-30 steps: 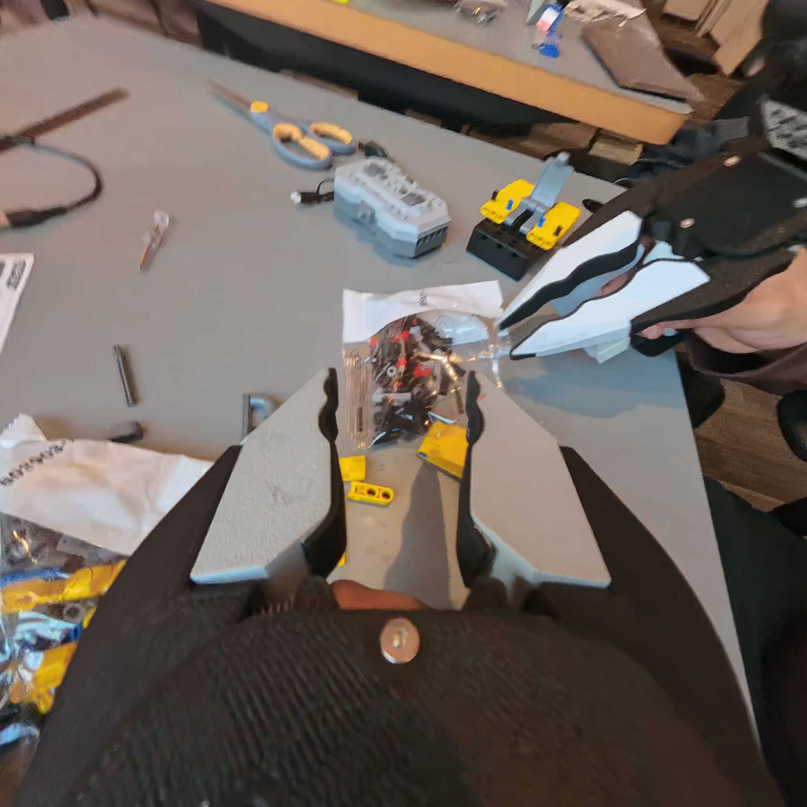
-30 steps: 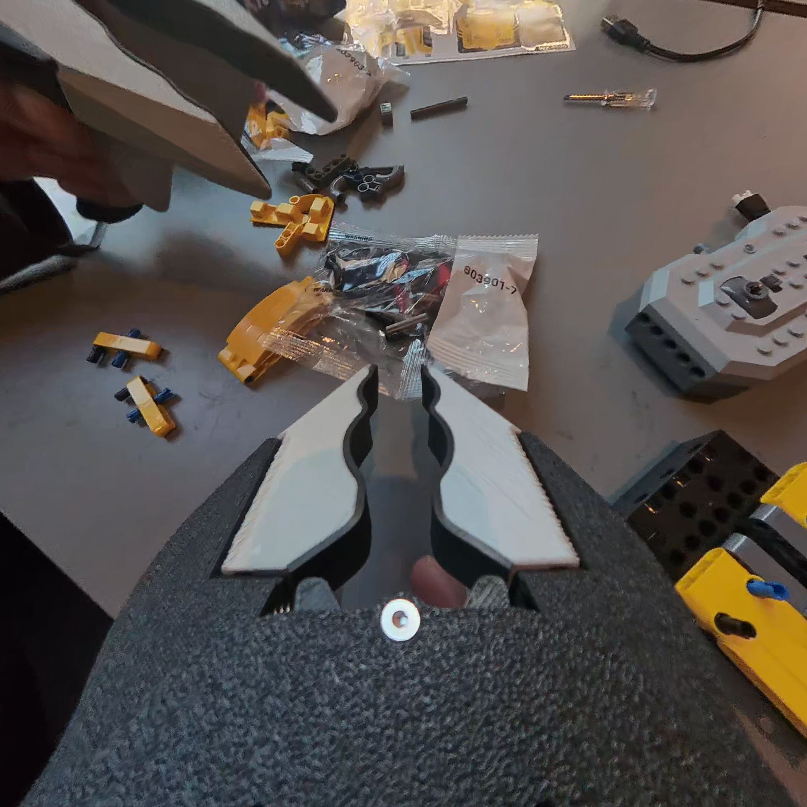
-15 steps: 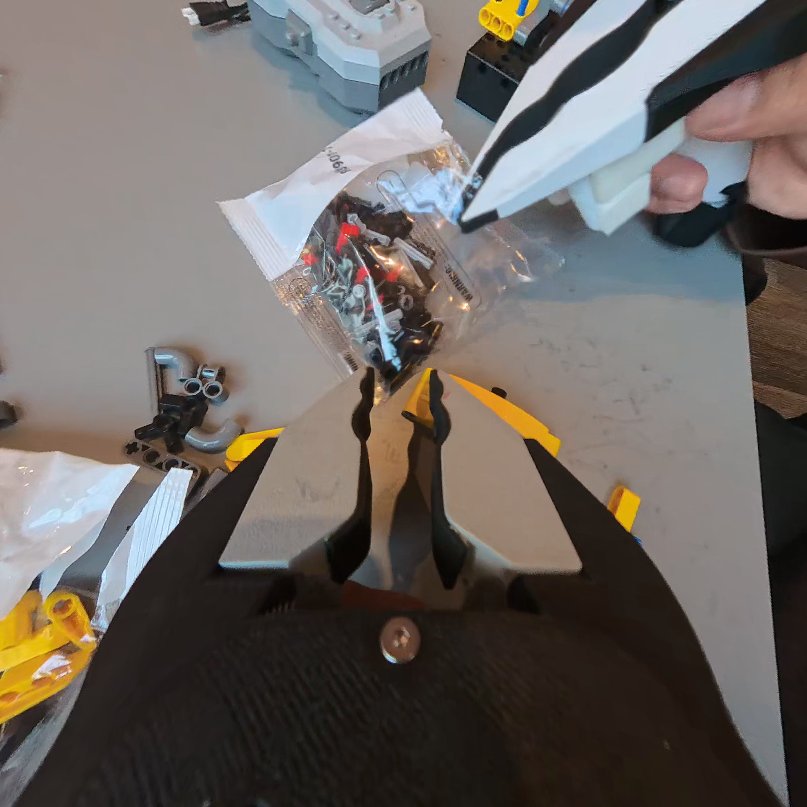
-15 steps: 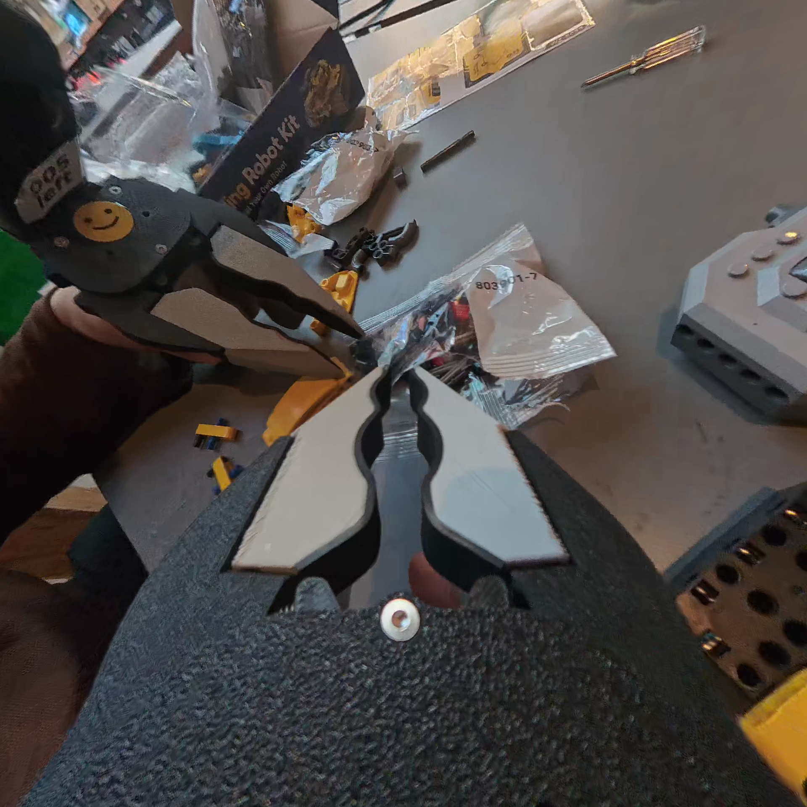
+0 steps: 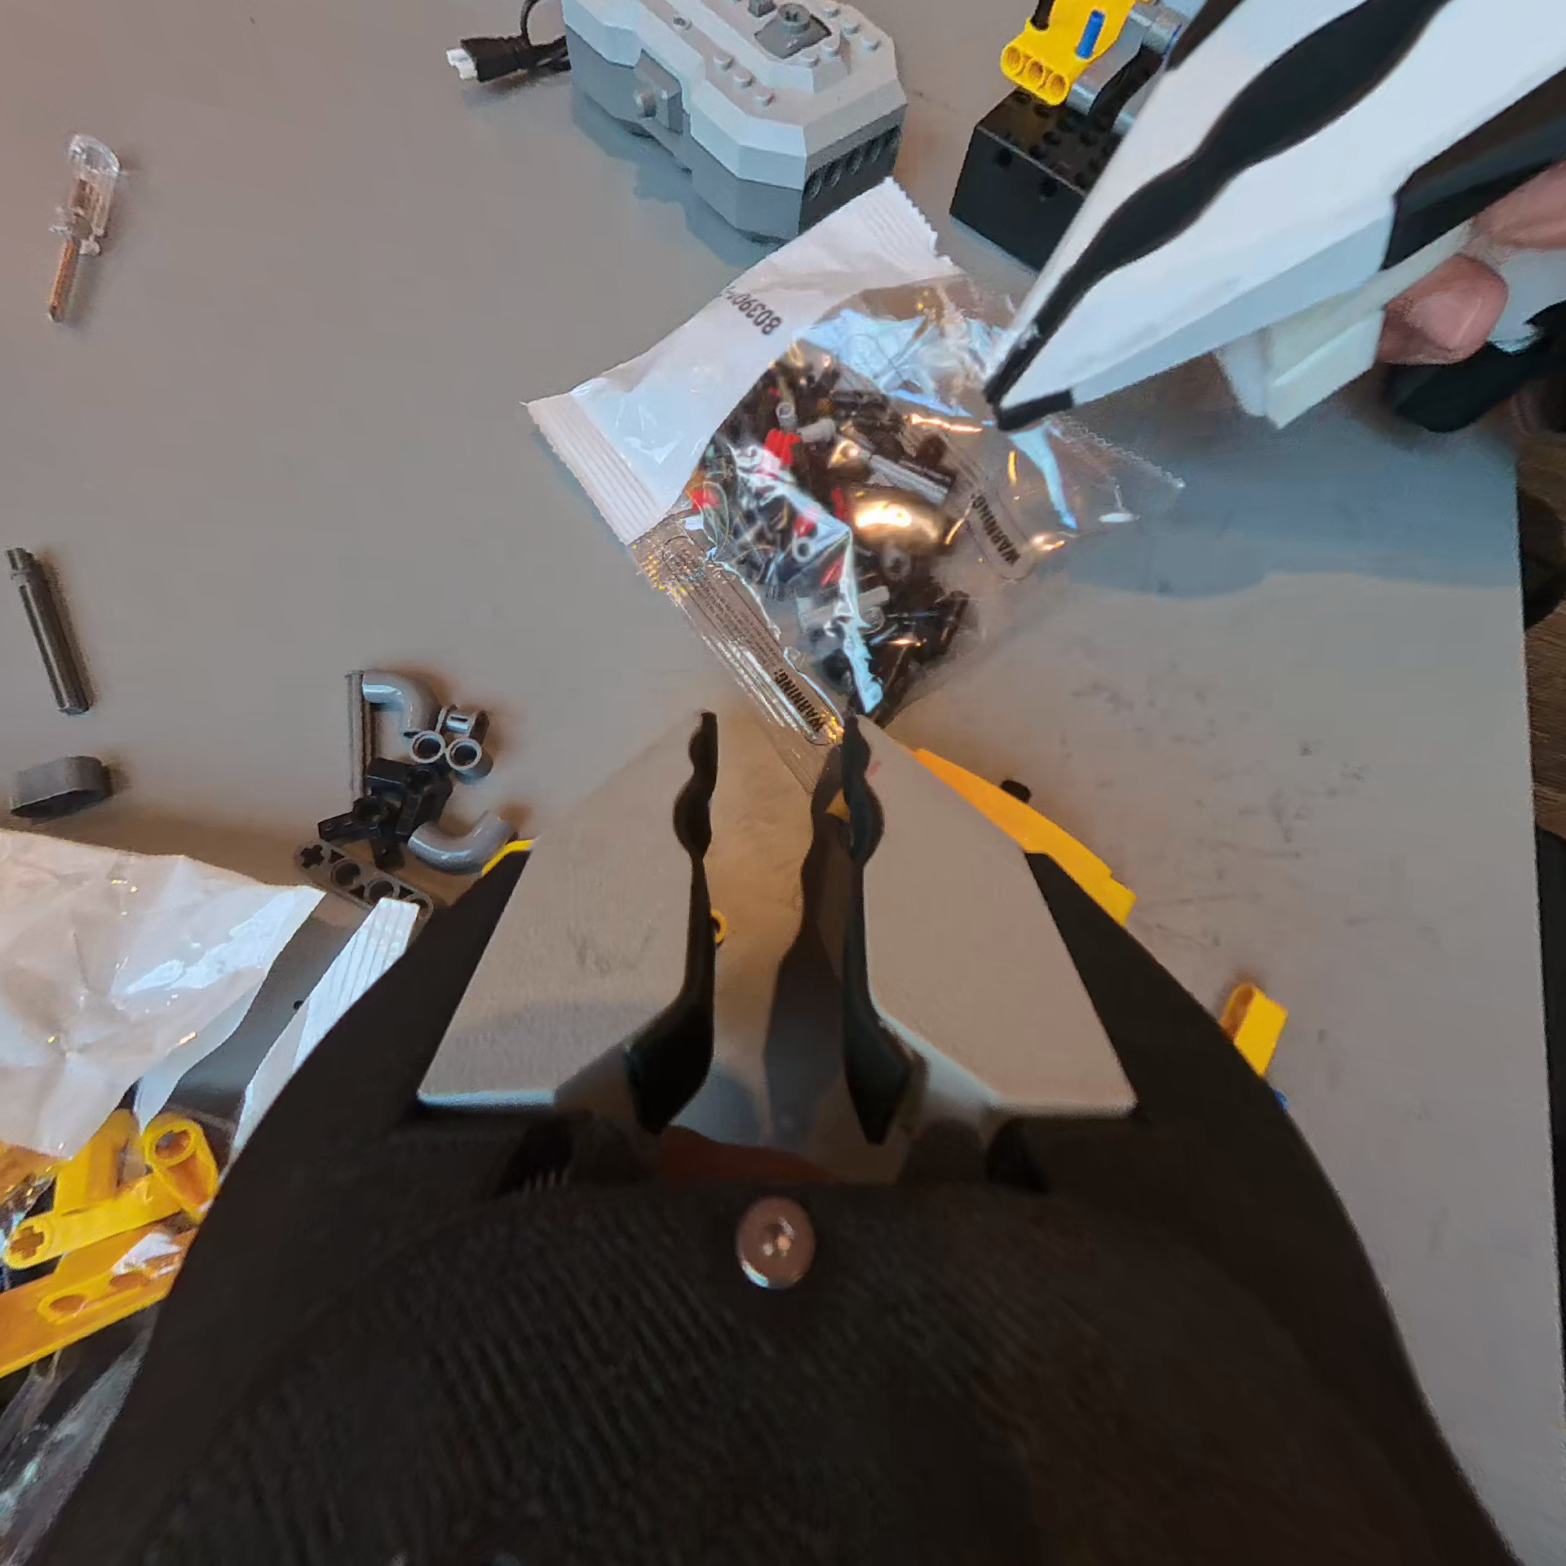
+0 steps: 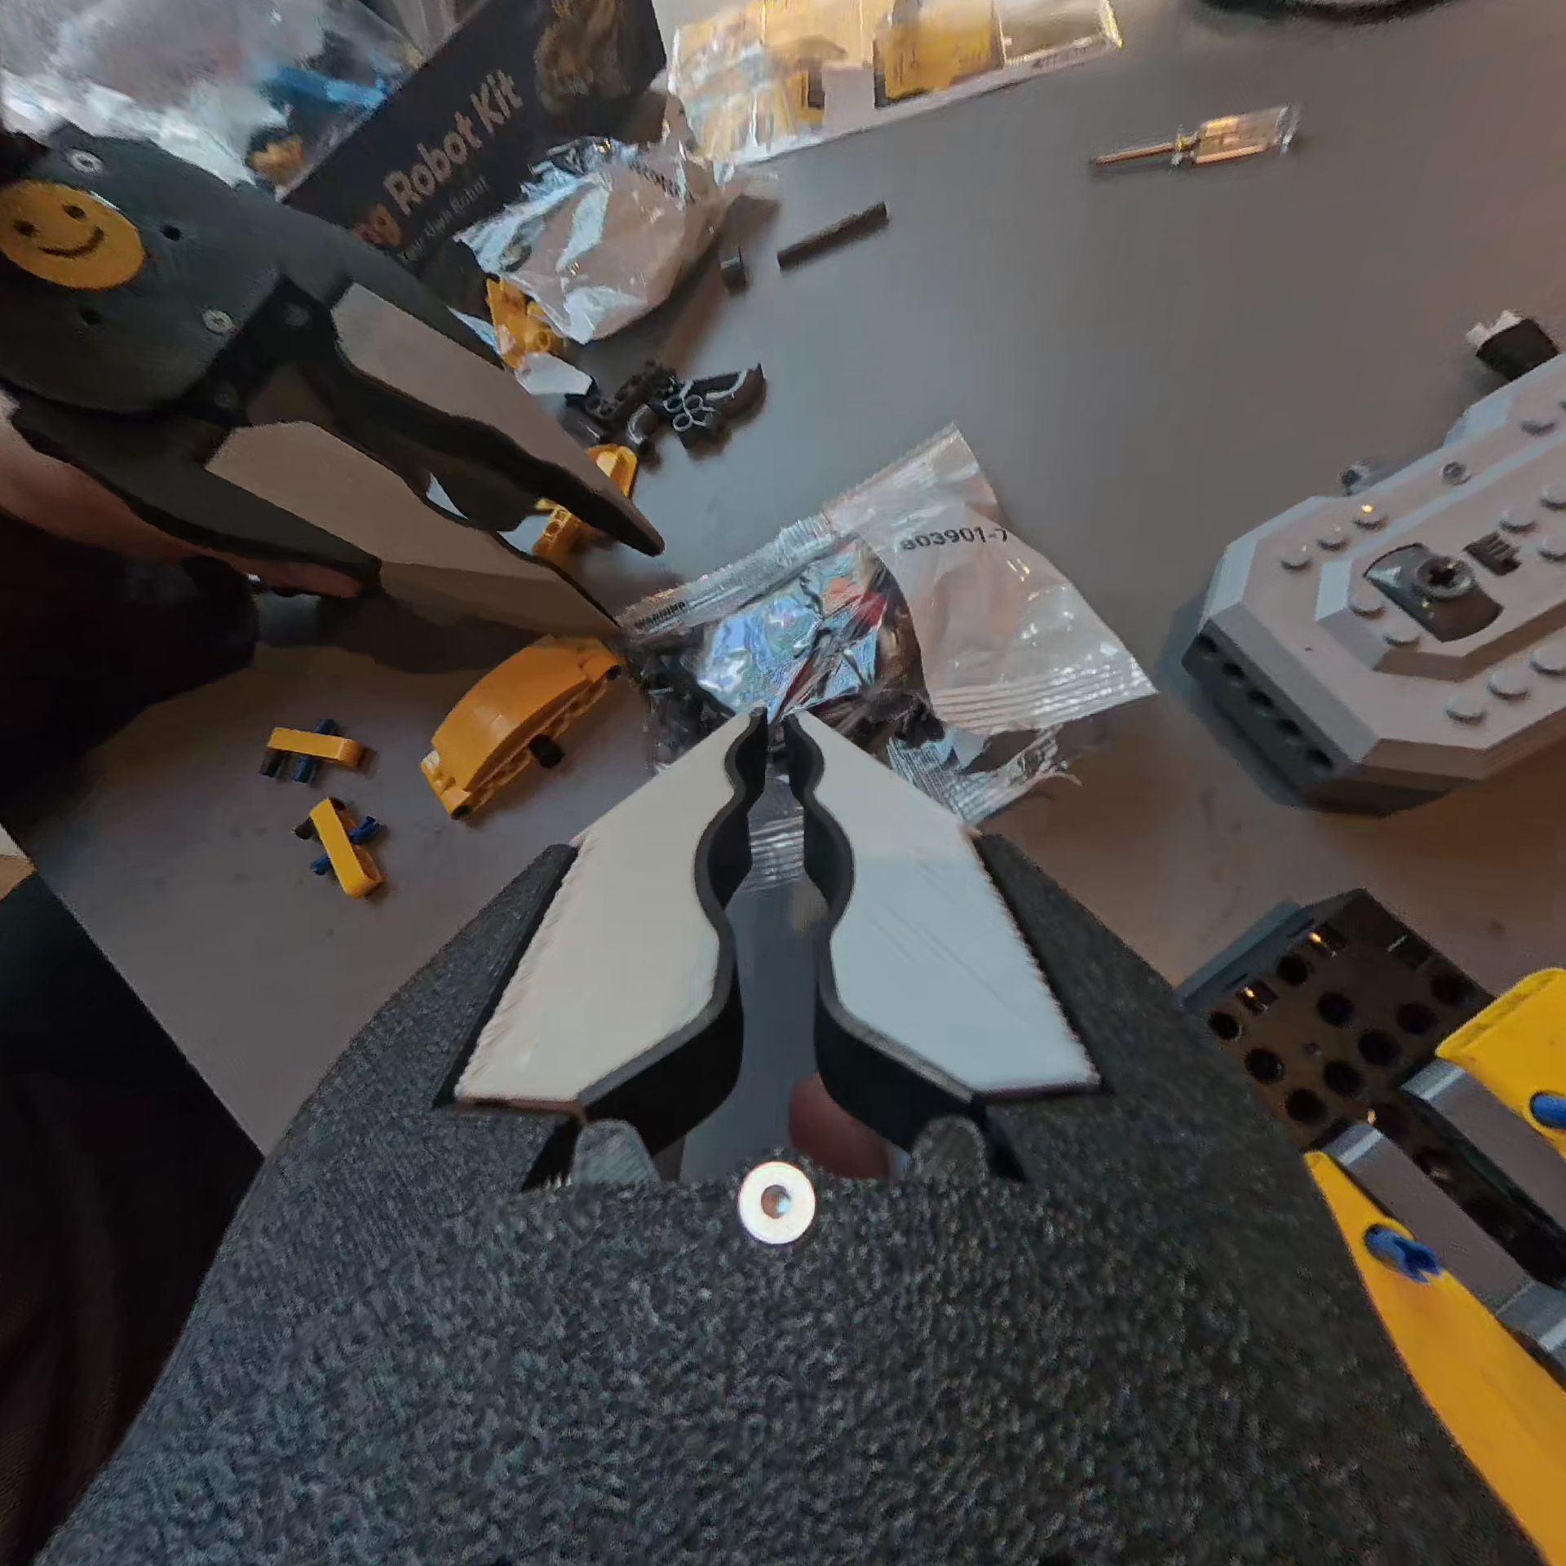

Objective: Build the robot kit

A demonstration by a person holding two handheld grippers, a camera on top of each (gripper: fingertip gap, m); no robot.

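A clear plastic bag (image 5: 830, 525) of small black, grey and red parts, with a white end, lies tilted on the grey table. My right gripper (image 6: 773, 720) is shut on the bag's clear edge; it also shows in the left wrist view (image 5: 1008, 407), pinching that edge and holding it raised. My left gripper (image 5: 777, 724) is partly open, its fingertips at the bag's near corner. In the right wrist view the left gripper (image 6: 640, 589) has its lower finger against the corner of the bag (image 6: 974, 627).
A grey studded block (image 5: 737, 110) and a black block with yellow parts (image 5: 1034, 169) stand behind the bag. A curved yellow piece (image 6: 508, 729) lies beside the bag's corner. Small grey and black parts (image 5: 407, 796), a crumpled white bag (image 5: 110, 957) and a dark axle (image 5: 47, 631) lie left. The table edge (image 5: 1517, 847) runs on the right. One gripper's finger ends stand about 8 cm off the other's.
My left gripper has moved in to the bag's corner and narrowed its jaws from wide open. My right gripper has closed on the bag's clear edge and raised it.
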